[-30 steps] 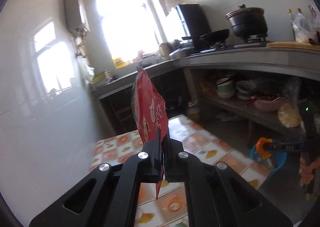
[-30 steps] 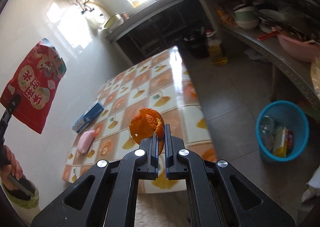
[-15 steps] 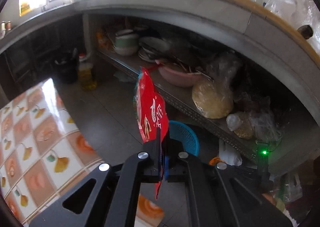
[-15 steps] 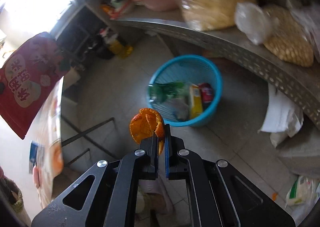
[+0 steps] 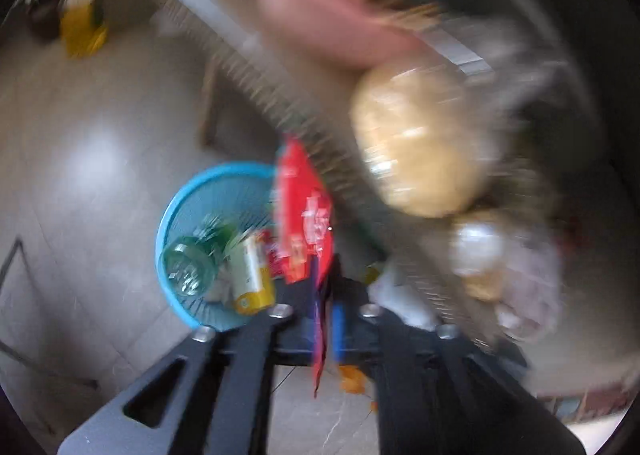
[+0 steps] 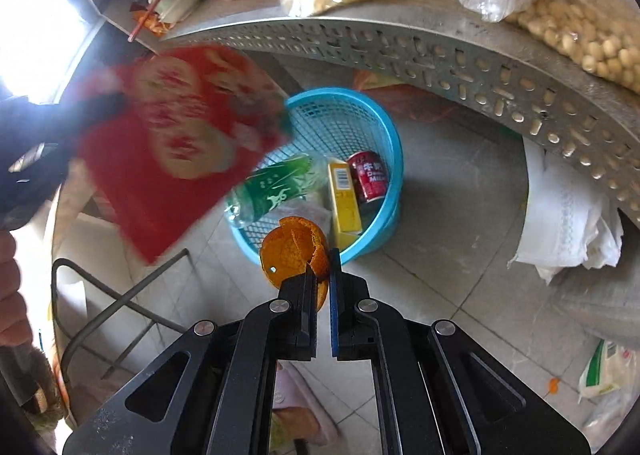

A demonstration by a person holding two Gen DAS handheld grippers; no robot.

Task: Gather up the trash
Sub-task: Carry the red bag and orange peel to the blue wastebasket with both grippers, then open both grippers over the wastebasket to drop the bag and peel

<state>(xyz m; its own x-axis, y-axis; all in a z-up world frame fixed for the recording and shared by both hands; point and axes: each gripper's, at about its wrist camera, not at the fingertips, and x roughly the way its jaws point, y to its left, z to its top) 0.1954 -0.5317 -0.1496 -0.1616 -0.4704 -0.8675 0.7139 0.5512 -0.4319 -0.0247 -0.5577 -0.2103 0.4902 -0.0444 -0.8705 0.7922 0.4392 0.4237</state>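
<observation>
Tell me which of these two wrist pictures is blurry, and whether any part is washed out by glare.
Left wrist view: motion blur smears nearly everything, including the round blue plastic mesh basket and the flat red snack wrapper. Right wrist view: mostly sharp, the curled orange peel crisp, only the wrapper blurred; window light blows out the upper-left edge.

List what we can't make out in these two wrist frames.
- Left wrist: motion blur; whether the left gripper, jaws opening, touches the red packet is unclear.
- Right wrist: red packet's print smeared by blur.
- Right wrist: orange peel hides the right gripper's pad contact.
- Blue basket: bottom covered by trash.
</observation>
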